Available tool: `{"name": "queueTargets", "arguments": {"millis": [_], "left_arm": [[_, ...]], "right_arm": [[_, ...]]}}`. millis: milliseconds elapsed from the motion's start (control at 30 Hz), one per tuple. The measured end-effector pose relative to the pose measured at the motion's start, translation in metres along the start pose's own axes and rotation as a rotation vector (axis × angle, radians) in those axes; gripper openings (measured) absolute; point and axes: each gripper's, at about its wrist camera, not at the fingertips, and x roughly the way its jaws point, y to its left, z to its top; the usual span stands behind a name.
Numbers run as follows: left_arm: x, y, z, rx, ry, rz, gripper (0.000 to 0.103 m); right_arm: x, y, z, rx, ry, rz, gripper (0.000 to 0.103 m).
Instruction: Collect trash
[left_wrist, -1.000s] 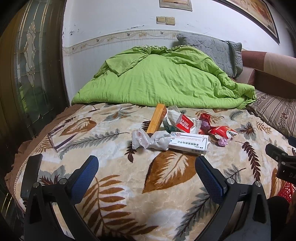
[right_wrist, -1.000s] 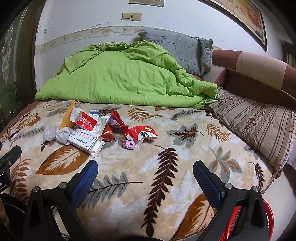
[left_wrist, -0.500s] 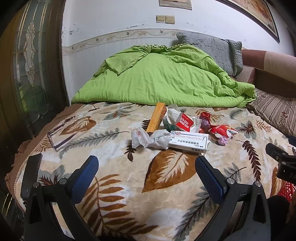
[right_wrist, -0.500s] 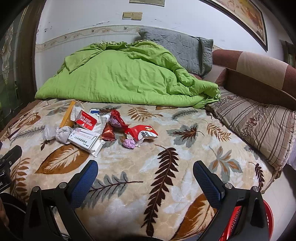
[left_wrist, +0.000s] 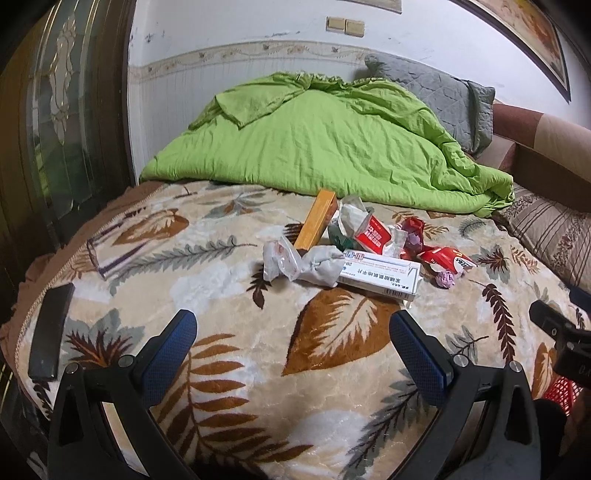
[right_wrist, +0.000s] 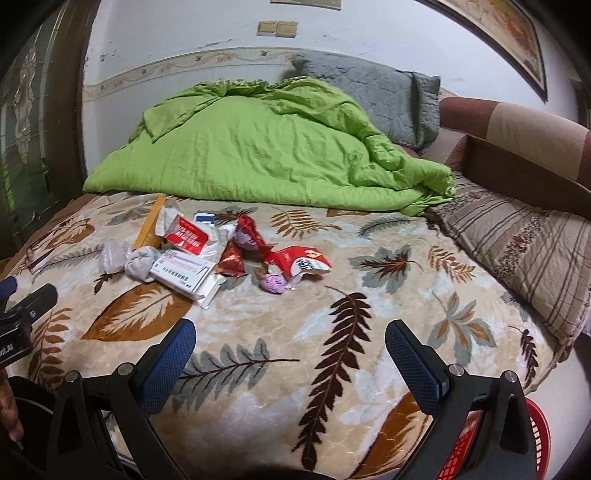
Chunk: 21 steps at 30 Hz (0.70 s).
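A heap of trash lies mid-bed on the leaf-patterned blanket: a white medicine box, a crumpled grey wad, a long orange box, red wrappers, and a small purple ball. My left gripper is open, short of the heap. My right gripper is open too, nearer than the purple ball. Nothing sits between either pair of fingers.
A green quilt and grey pillow fill the bed's far side; a striped cushion lies right. A dark flat object rests on the left blanket edge. A red basket stands off the bed's near right corner.
Both grippers have edged slightly closer to the trash heap; their jaws stay open and nothing on the bed has moved.
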Motion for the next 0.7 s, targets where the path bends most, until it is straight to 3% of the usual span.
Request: {"name": "queueTargets", "arguments": {"millis": [200, 467, 600, 700], "left_arm": [[0.017, 0.010, 0.012, -0.060, 0.076, -0.070, 0.103], [0.065, 0.026, 0.046, -0.168, 0.204, -0.181, 0.102], [0.102, 0.034, 0.063, -0.244, 0.268, -0.214, 0.081], [0.134, 0.044, 0.069, -0.310, 0.336, -0.230, 0.076]], "right_arm": [[0.014, 0.015, 0.004, -0.072, 0.068, 0.135, 0.101], [0.020, 0.023, 0.001, -0.093, 0.091, 0.199, 0.100], [0.021, 0.019, 0.001, -0.075, 0.096, 0.207, 0.100], [0.022, 0.018, 0.001, -0.070, 0.102, 0.210, 0.100]]}}
